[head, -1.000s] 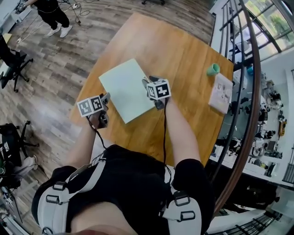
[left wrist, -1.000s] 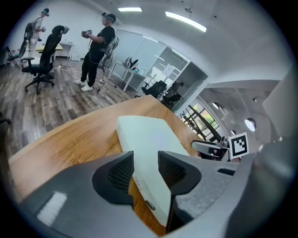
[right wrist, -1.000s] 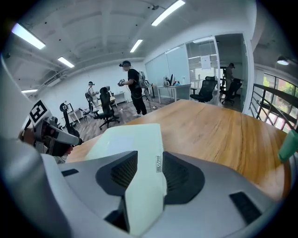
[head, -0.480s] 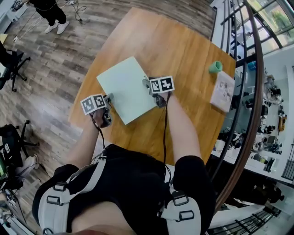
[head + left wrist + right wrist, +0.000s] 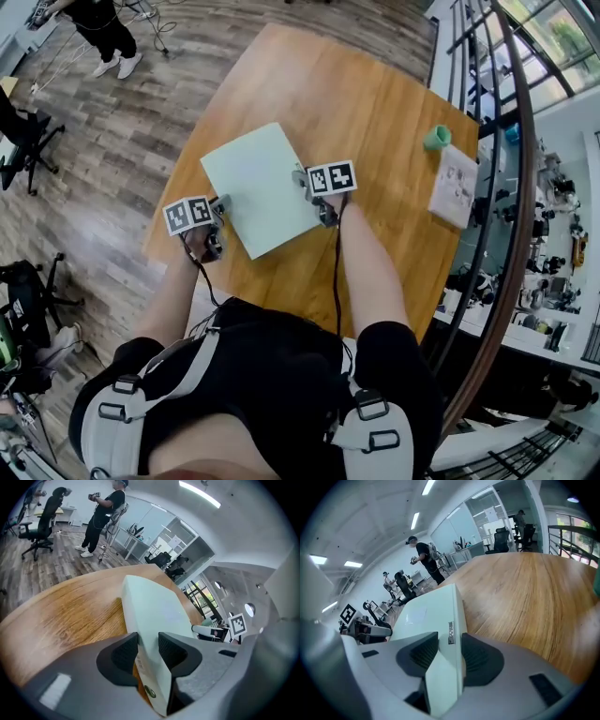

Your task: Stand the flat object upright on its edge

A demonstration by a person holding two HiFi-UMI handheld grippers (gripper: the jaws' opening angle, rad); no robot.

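A pale green flat box (image 5: 258,183) rests on the wooden table (image 5: 366,103), with a gripper on each side. My left gripper (image 5: 221,204) has the box's left edge (image 5: 150,606) between its pads, and its jaws are closing on it. My right gripper (image 5: 306,180) clamps the opposite edge (image 5: 433,613), where a small label shows. In the left gripper view (image 5: 147,644) and the right gripper view (image 5: 450,651) the box fills the gap between the pads. The box looks slightly tilted up off the wood.
A green cup (image 5: 435,140) and a white printed sheet (image 5: 454,186) sit near the table's right edge, beside a curved railing (image 5: 516,187). A person (image 5: 103,28) stands on the floor at far left, near an office chair (image 5: 28,141).
Both grippers have shifted slightly against the box's edges, the right marker cube turning a little. The box has hardly moved on the table.
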